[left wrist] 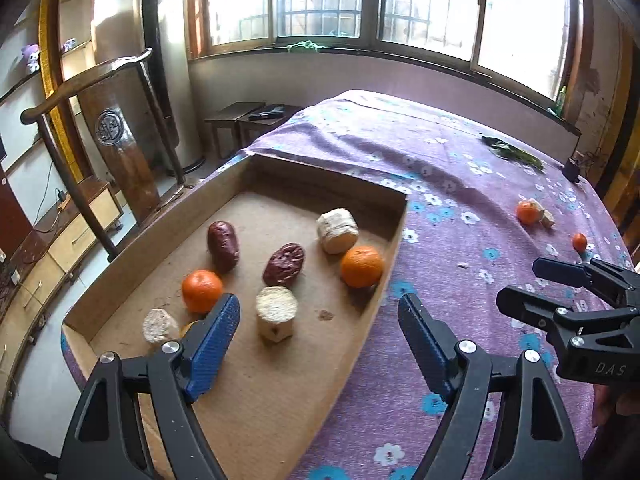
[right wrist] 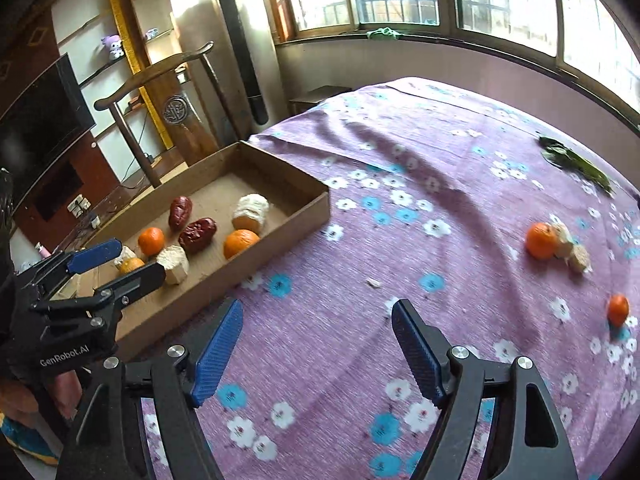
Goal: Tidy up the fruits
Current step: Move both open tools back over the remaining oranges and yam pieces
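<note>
Two hand-held black grippers with blue ribbed pads were recorded above a table covered by a purple flowered cloth (right wrist: 400, 240). The left gripper (left wrist: 319, 340) was held over the near right part of a shallow brown cardboard tray (left wrist: 160, 240), its jaws spread apart with nothing between them. The right gripper (right wrist: 318, 346) was held over bare cloth to the right of the tray, its jaws likewise parted and empty. Inside the tray were seen two wrinkled dark-red dates (left wrist: 223, 246), three pale cut corn-cob pieces (left wrist: 276, 312) and three orange mandarins (left wrist: 362, 266), one of which was largely hidden behind the left gripper's left pad. On the cloth at the far right, well apart from the tray, a larger mandarin (right wrist: 541, 241) was seen touching two pale cob pieces (right wrist: 580, 258), and a small mandarin (right wrist: 618, 310) lay nearer. Green leaves (right wrist: 576, 164) lay at the far edge.
</note>
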Tool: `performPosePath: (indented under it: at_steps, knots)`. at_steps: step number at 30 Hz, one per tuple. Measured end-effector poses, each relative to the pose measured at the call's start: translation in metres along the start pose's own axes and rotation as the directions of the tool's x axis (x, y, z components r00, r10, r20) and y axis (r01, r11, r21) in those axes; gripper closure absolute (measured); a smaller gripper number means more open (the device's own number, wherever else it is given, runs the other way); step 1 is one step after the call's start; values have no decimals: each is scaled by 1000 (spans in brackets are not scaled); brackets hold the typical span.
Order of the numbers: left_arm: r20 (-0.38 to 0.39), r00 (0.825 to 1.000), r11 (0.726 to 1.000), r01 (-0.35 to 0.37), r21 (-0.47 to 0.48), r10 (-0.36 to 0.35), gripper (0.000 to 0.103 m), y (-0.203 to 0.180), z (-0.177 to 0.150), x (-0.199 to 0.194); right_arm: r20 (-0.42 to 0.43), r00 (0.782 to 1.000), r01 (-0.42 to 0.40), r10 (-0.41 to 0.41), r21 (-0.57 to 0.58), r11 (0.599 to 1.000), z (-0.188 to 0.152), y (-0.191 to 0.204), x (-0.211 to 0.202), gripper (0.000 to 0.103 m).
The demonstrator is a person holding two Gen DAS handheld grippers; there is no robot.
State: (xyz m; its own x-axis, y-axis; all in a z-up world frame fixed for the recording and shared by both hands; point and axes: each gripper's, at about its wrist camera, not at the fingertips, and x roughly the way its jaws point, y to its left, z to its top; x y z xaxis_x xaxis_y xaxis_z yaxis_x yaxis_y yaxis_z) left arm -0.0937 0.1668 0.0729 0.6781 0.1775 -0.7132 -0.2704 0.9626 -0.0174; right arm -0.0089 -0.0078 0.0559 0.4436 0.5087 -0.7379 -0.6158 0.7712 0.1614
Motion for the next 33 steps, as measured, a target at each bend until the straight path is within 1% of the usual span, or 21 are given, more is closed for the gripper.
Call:
performPosePath:
  at_steps: [6, 10, 16, 20, 23, 25, 29, 32, 33]
  knots:
    - [7, 998, 996, 62, 69, -63, 22, -48, 10, 2, 0, 997, 70, -71, 81, 994, -19, -46, -23, 21]
    - [-16, 994, 988, 112, 102, -111, 22, -74, 14, 7, -5, 994, 111, -111, 123, 986, -30, -71, -35, 21]
    - [-58, 985, 975, 172, 141, -165, 22, -108, 19, 21, 0, 987, 159, -162, 196, 968, -44, -108, -48, 21]
    - [-69, 981, 970, 188, 153, -179, 22, -125, 25, 29, -3, 978, 204, -209, 236, 950, -44, -132, -50, 21]
    - [-85, 978, 967, 201, 159, -189, 22, -138, 29, 37, -8, 975, 214, -220, 266, 940, -38, -151, -47, 21]
    - [-108, 972, 962, 223, 155, -208, 22, -146, 33, 45, -21, 971, 233, -236, 263, 936, -33, -159, -43, 21]
    - [-150, 953, 945, 286, 157, -264, 22, -169, 45, 61, -13, 974, 222, -228, 278, 935, -27, -166, -40, 21]
    - [-163, 950, 936, 295, 190, -266, 22, -192, 56, 76, -16, 960, 273, -280, 283, 919, -27, -172, -43, 21]
    - [-166, 947, 930, 307, 201, -277, 22, -199, 59, 81, -15, 958, 277, -285, 290, 916, -28, -176, -44, 21]
